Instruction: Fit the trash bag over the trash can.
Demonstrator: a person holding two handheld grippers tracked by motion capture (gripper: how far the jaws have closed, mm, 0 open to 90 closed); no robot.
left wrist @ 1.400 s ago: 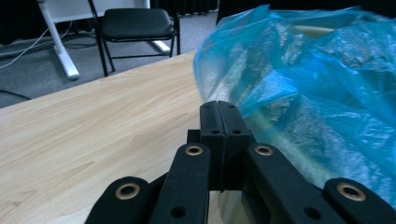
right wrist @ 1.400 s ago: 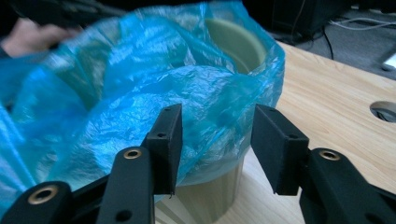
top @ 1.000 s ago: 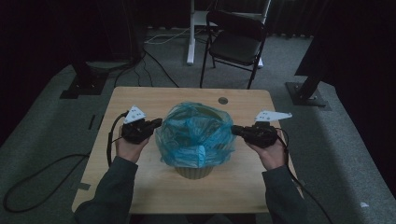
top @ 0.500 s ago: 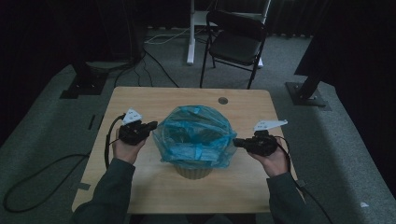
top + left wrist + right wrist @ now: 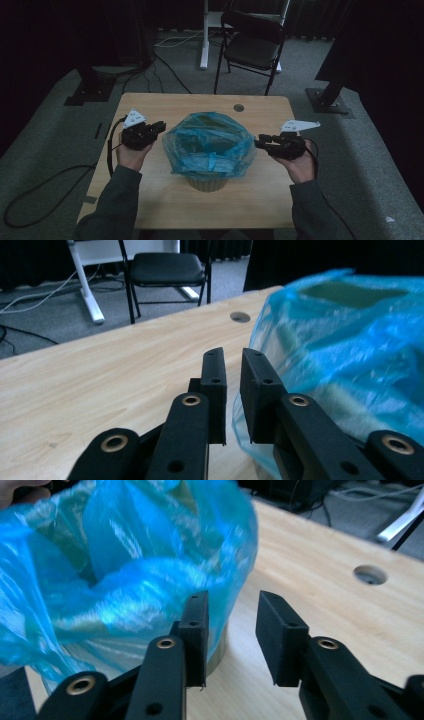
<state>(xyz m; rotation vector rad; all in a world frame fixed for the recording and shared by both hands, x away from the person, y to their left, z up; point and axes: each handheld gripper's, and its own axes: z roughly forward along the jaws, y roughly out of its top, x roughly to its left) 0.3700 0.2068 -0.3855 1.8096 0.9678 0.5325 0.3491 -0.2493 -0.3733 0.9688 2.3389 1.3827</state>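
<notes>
Left gripper (image 5: 159,127), left of centre: jaws parted slightly, just been opening, nothing pinched. Blue bag (image 5: 210,142) draped over bin (image 5: 205,184) at centre; best re-pinched low at rim. Right gripper (image 5: 260,141), right: spread, empty, just been opening.

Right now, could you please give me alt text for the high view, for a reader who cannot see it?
A blue bag lines a small bin on a wooden table. A person's left claw and right claw sit on either side of it, both open and off the plastic. A black chair stands behind.
</notes>
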